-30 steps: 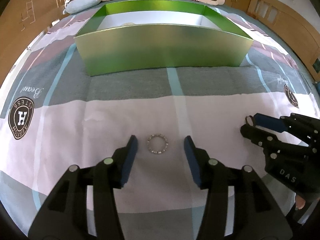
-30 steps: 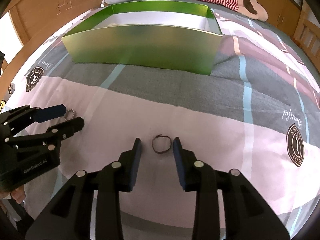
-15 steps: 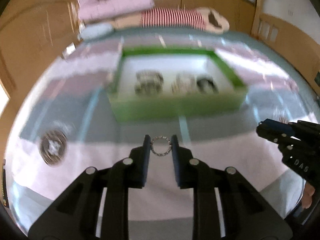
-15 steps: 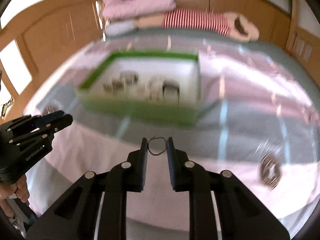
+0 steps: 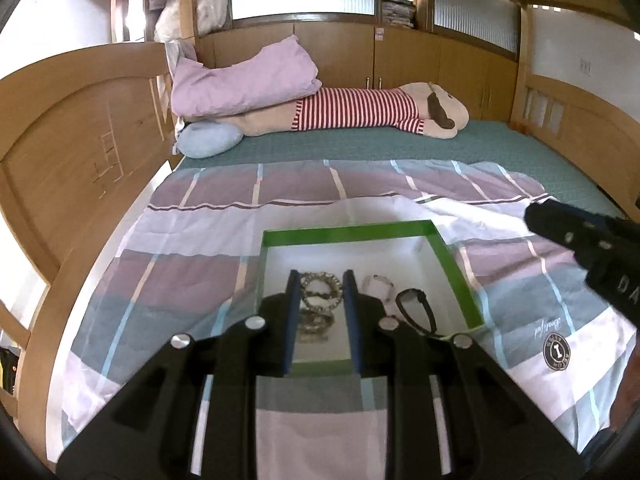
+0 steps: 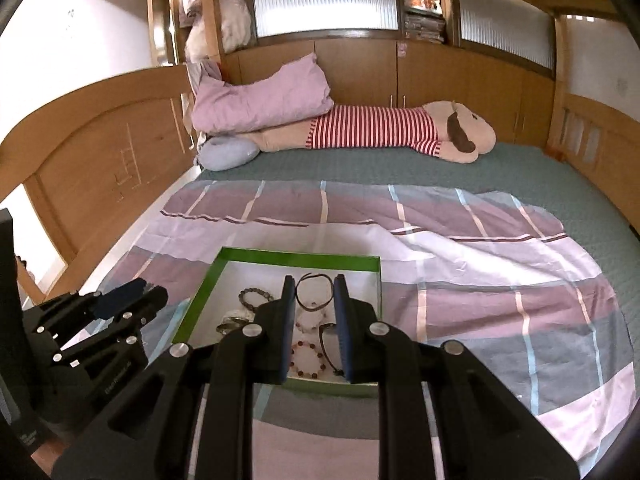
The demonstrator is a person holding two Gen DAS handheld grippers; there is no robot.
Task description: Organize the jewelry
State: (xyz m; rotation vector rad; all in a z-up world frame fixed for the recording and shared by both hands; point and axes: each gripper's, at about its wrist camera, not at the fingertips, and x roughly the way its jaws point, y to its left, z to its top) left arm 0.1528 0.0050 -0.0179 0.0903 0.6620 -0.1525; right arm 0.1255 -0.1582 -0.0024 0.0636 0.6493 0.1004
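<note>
A silvery beaded ring bracelet (image 5: 320,292) is pinched between the left gripper (image 5: 319,294) fingers, and a thin dark cord bracelet (image 6: 314,291) between the right gripper (image 6: 311,294) fingers. Both are held above the green-walled, white-floored box (image 6: 362,261) on the bed, where several bracelets are already gathered; release into it is judged the remaining step.

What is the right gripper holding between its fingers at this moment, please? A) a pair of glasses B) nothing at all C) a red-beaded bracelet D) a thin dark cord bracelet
D: in the right wrist view the right gripper pinches a thin dark cord bracelet, raised above the green box.
</note>
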